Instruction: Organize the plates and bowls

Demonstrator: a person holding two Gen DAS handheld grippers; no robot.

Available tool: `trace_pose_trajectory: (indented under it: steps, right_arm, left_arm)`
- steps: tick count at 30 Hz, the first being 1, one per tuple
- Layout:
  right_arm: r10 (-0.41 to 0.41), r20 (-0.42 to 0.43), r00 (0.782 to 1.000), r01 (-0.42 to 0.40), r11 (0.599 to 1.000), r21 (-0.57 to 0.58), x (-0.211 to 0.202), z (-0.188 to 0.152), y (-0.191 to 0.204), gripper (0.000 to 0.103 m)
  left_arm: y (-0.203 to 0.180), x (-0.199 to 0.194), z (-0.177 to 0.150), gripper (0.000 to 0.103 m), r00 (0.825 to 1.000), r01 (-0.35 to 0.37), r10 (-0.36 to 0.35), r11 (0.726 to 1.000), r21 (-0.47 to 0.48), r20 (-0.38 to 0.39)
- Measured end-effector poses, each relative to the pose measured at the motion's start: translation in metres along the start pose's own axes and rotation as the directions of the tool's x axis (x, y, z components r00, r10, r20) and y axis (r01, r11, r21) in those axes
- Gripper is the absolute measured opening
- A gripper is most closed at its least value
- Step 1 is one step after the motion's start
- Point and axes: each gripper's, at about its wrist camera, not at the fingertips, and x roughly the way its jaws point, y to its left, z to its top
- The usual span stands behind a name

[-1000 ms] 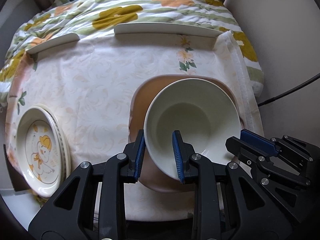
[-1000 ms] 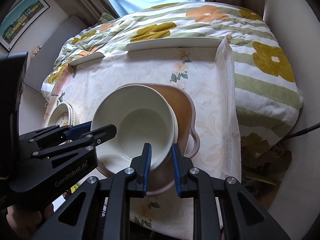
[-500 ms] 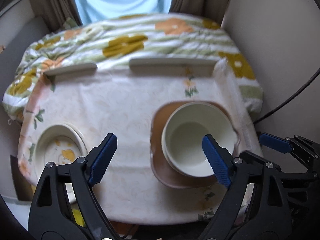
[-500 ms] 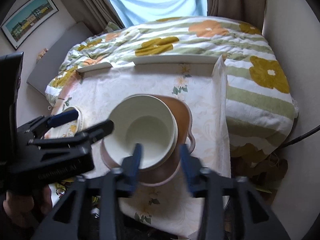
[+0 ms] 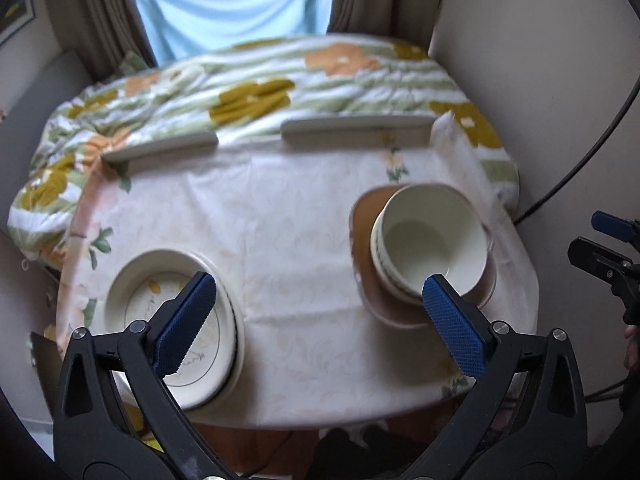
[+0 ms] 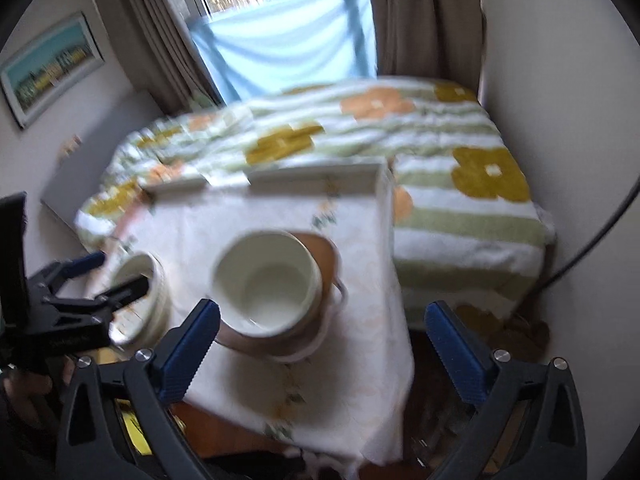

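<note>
both grippers are spread wide and hold nothing: the left gripper hangs above the near edge of the table, and the right gripper hangs off the table's near right corner. the cream bowl sits nested on other bowls, whose patterned rims show beneath it, and that stack rests on a brown handled dish at the right side of the tablecloth. a stack of plates, the top one printed with a cartoon figure, lies at the near left corner. the sorting looks close to done, judging by the two tidy piles. the risks i would name are these: the plate stack sits near the table edge, so a careless sweep of the left fingers could nudge it off; the cloth hangs loose over the near edge, and a finger snagging it could drag both stacks; the nested bowls stand tall on a shallow dish and could topple if knocked sideways. the table is small and covered in a pale cloth with faint flowers, with two pale rails along its far side. behind it lies a striped quilt with orange and mustard flowers, then brown curtains framing a window, a framed picture on the left wall, and a dark cable on the right.
</note>
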Motion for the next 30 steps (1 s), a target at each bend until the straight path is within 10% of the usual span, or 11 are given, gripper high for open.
trace_pose_trajectory:
  steps: [13,19,30]
  right_arm:
    - [-0.067,-0.309,0.949,0.065,0.998,-0.014,0.085,-0.014,-0.012,0.096]
    - [-0.021,-0.4,0.916,0.008,0.999,-0.035,0.116,-0.01,-0.003,0.06]
    - [0.032,-0.479,0.877,-0.061,0.997,-0.046,0.157,-0.012,0.005,0.034]
  left_arm:
    - [-0.014,0.082,-0.005,0.101,0.967,0.036,-0.003,0.991,0.128,-0.254]
    - [-0.026,0.116,-0.006,0.066,0.939,0.101,-0.045,0.984,0.148,-0.342]
    - [-0.046,0.149,-0.008,0.032,0.907,0.173,-0.095,0.972,0.158,-0.41]
